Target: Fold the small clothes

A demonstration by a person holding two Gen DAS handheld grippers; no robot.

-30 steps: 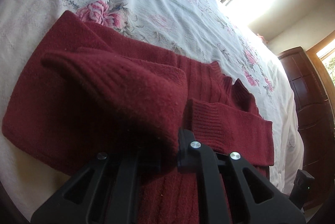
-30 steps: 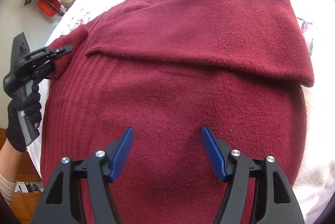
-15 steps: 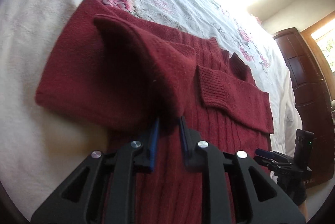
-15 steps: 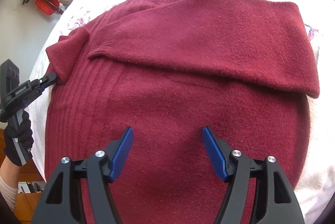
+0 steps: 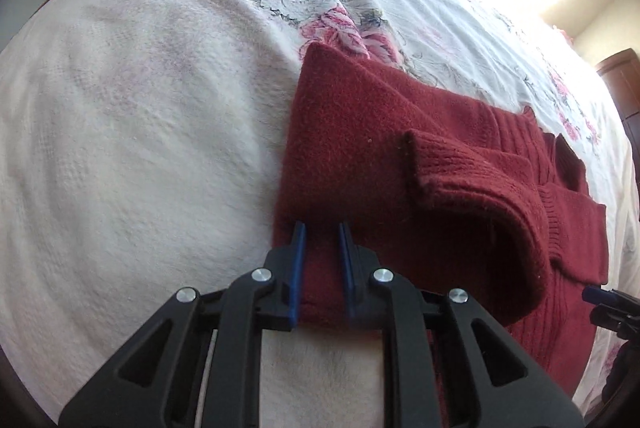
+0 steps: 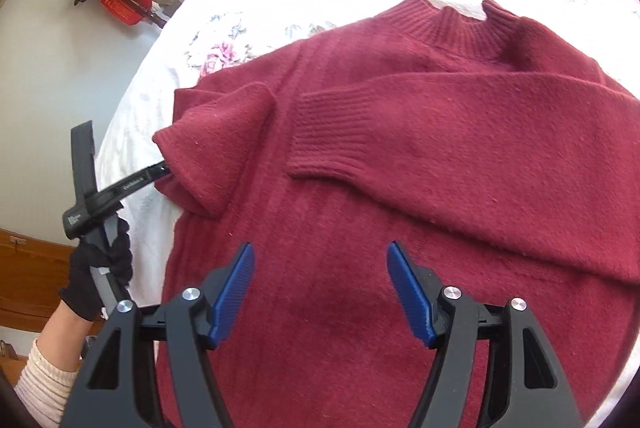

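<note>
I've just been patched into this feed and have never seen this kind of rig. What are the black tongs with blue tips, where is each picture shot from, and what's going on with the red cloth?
There is no robot here. A person holds a pair of hand-held tongs in each hand, and each pair carries a wide-angle camera that looks forward along its fingers.

In the left-hand camera view, the left tongs are closed on a fold of the dark red sweater, apparently its sleeve. The right-hand camera shows the same tongs from the side, held in a black-gloved hand.

The right tongs are wide open and hover over the sweater's body, gripping nothing.

The sweater lies on a white bedspread with pink flowers. Its other sleeve is already folded across the chest.
</note>
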